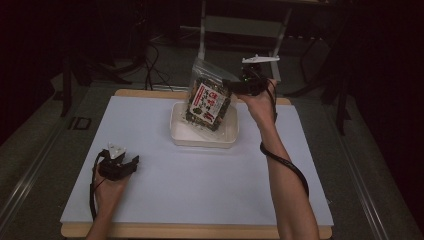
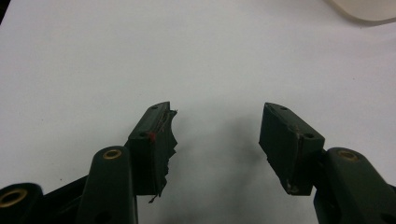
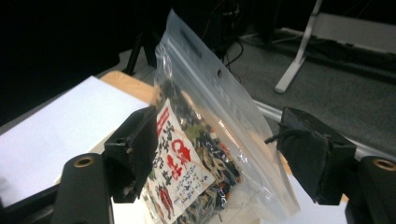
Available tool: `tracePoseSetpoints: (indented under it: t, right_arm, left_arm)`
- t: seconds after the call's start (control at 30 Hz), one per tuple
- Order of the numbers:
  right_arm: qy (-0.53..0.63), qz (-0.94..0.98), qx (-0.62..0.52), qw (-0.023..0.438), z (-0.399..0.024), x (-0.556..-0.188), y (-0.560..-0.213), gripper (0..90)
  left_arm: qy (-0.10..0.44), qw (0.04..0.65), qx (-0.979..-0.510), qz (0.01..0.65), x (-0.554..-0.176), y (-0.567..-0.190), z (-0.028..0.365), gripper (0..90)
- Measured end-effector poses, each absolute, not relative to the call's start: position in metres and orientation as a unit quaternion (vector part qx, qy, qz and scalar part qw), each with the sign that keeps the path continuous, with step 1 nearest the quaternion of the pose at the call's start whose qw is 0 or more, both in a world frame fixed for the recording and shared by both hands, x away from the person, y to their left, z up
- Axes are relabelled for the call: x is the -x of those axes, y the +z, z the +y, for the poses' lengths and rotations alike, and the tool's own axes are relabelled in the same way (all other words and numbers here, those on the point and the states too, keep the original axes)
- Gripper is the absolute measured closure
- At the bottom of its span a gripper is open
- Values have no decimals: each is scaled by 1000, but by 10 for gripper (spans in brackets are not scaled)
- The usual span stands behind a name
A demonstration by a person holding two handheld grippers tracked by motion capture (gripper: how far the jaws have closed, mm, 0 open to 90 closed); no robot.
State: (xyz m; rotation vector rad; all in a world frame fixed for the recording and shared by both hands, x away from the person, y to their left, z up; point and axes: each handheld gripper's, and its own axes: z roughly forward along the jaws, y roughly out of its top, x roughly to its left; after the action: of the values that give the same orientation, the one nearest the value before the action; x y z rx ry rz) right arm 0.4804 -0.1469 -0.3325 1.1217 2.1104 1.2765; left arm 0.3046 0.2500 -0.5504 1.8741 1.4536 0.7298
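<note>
1. One table (image 1: 150, 200) with a white sheet over it, nothing fancy.
2. One white tray (image 1: 180, 132) sits toward the far edge, roughly mid-width.
3. One clear snack bag (image 1: 209, 97) hangs right above the tray, long axis tilted off upright, low corner dipping into it.
4. Right tool (image 1: 239, 87) is just beside the tray's far right corner; in its own view the jaws look spread either side of the bag, so can't tell if it's really pinching. It's clearly the nearer one.
5. Left tool (image 1: 131, 164) rests well apart from the tray, near side, jaws wide apart, holding nothing.
</note>
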Motion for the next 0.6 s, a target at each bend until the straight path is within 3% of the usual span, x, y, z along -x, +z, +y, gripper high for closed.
tracePoseSetpoints:
  t: [0.4, 0.6]
  right_arm:
    - [465, 767, -388, 211, -156, -470, -325, 327]
    - [457, 783, -376, 191, -160, -461, -326, 433]
  left_arm:
    - [278, 324, -714, 555, -304, -550, 250, 440]
    - [278, 325, -713, 556, -304, -550, 251, 440]
